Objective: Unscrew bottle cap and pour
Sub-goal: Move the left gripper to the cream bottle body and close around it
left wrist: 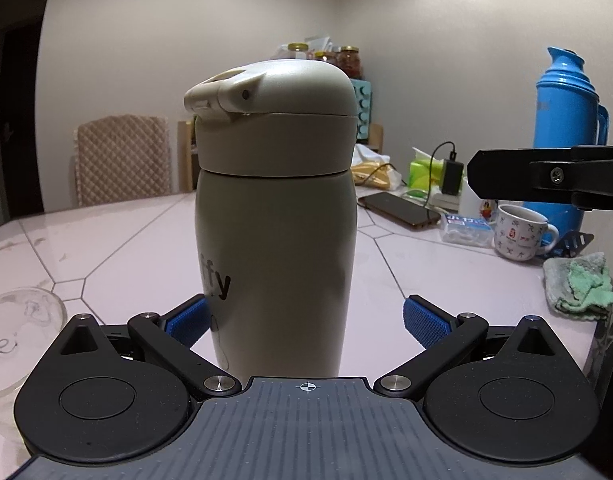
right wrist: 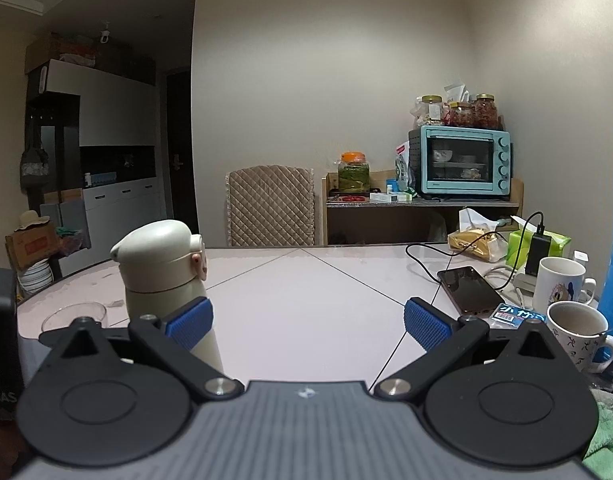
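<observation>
Your left gripper is spread wide, its blue ribbed pads standing on both sides of the tall beige metal bottle without touching it; I think you placed it so in order to close on the body and keep the bottle steady while the other hand turns the top. The bottle stands upright on the pale tiled table, and its rounded beige flip-top cap is on and not yet unscrewed. Your right gripper is also spread and holds nothing; it points over the bare middle of the table, with the bottle to its left, behind its left finger, so it probably needs to come over the cap. In the left wrist view a black finger of the right gripper reaches in from the right edge, at about the height of the cap. A clear glass, most likely the place for pouring, sits at the left, just beside the bottle, but it is cut off by the edge of the picture. The foot of the bottle is hidden behind the body of the left gripper, and only the letters "ffy" of the print can be read.
</observation>
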`<state>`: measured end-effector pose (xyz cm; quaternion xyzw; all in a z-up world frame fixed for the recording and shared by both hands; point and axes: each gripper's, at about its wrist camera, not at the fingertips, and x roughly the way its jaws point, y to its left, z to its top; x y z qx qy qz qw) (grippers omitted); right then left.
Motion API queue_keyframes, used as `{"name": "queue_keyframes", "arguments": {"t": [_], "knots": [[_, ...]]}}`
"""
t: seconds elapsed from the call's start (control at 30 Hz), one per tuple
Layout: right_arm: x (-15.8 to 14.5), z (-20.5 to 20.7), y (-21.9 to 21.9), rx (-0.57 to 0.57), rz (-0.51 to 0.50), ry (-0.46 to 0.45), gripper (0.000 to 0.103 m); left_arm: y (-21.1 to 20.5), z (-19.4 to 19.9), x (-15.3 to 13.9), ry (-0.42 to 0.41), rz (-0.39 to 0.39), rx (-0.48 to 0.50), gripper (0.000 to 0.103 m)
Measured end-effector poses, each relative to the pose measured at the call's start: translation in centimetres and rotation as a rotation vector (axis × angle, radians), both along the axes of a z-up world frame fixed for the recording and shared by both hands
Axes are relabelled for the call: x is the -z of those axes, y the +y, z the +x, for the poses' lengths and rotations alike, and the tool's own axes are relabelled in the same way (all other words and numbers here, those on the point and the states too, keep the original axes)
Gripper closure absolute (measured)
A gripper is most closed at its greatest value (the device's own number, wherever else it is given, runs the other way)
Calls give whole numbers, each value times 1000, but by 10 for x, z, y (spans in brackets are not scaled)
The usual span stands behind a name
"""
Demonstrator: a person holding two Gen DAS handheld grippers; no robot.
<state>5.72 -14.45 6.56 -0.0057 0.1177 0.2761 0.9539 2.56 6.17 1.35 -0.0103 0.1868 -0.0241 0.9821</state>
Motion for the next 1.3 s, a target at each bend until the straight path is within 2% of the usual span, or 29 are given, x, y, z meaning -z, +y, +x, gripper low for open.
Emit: {"name": "queue_keyframes", "arguments": {"t": [0.33, 0.97, 1.13, 1.2, 1.3], "knots": [[2, 1, -4, -39, 18, 10, 0, 3, 5, -1, 2, 8, -4, 0], [-16, 14, 2, -130, 33, -16, 0, -5, 4, -2, -5, 20, -52, 4], [-17, 17, 3, -135, 30, -18, 0, -4, 0, -2, -10, 18, -82, 11], [-18, 18, 3, -139, 34, -17, 0, -2, 0, -2, -9, 22, -105, 22], [-20, 19, 2, -147, 41, -14, 0, 1, -1, -2, -1, 9, -111, 23]]}}
